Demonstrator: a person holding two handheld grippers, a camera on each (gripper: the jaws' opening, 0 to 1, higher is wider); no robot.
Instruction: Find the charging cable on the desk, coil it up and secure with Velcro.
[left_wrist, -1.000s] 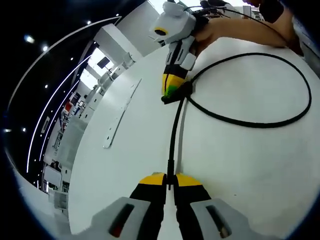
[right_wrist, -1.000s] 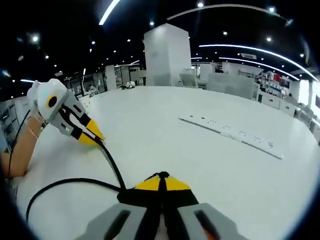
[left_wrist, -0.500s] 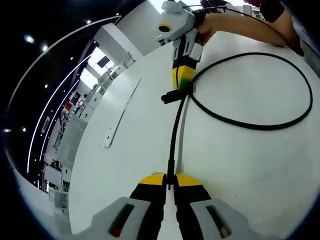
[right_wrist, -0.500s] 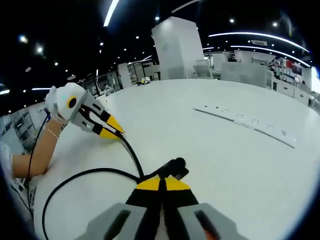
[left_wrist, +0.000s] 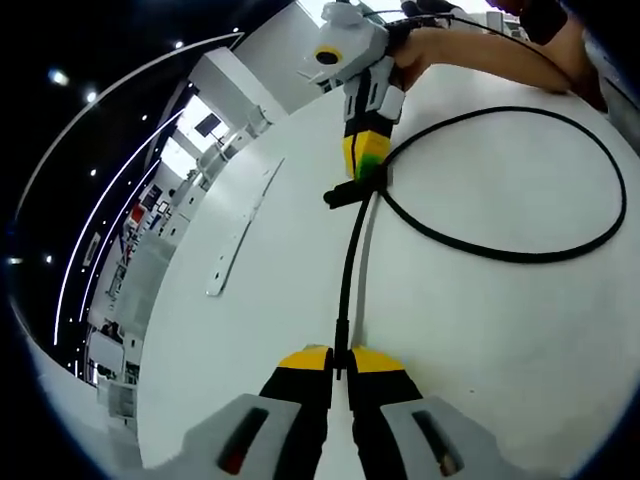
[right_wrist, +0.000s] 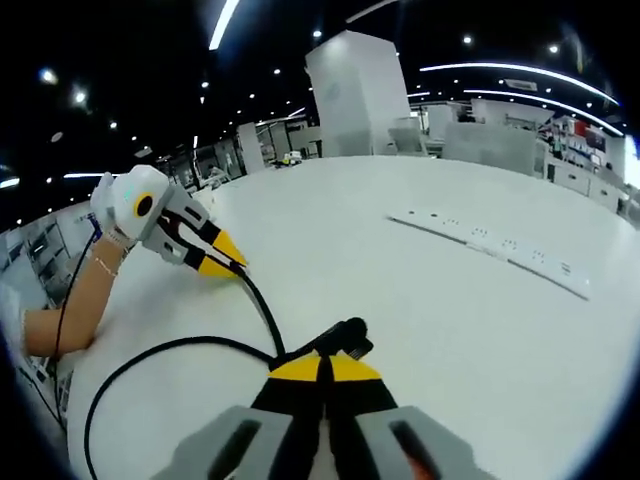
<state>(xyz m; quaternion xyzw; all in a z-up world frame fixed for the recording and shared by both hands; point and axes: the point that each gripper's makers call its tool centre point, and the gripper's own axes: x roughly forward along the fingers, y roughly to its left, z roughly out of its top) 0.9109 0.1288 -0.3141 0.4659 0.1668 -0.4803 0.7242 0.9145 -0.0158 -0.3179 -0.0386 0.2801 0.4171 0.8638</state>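
Ceiling spotlights and long strip lights (right_wrist: 222, 22) are shining down from a dark ceiling, and the white desk (right_wrist: 430, 300) is catching that light evenly, reading bright without harsh glare. In the left gripper view the desk (left_wrist: 500, 330) is glowing almost uniformly, and the black cable (left_wrist: 347, 268) is casting only a faint, soft grey shadow just beside itself. The fisheye lens is bending straight lines strongly toward the edges, curving the strip lights into arcs. Both views are staying sharp at the centre, while the far background is looking small, compressed and slightly soft.
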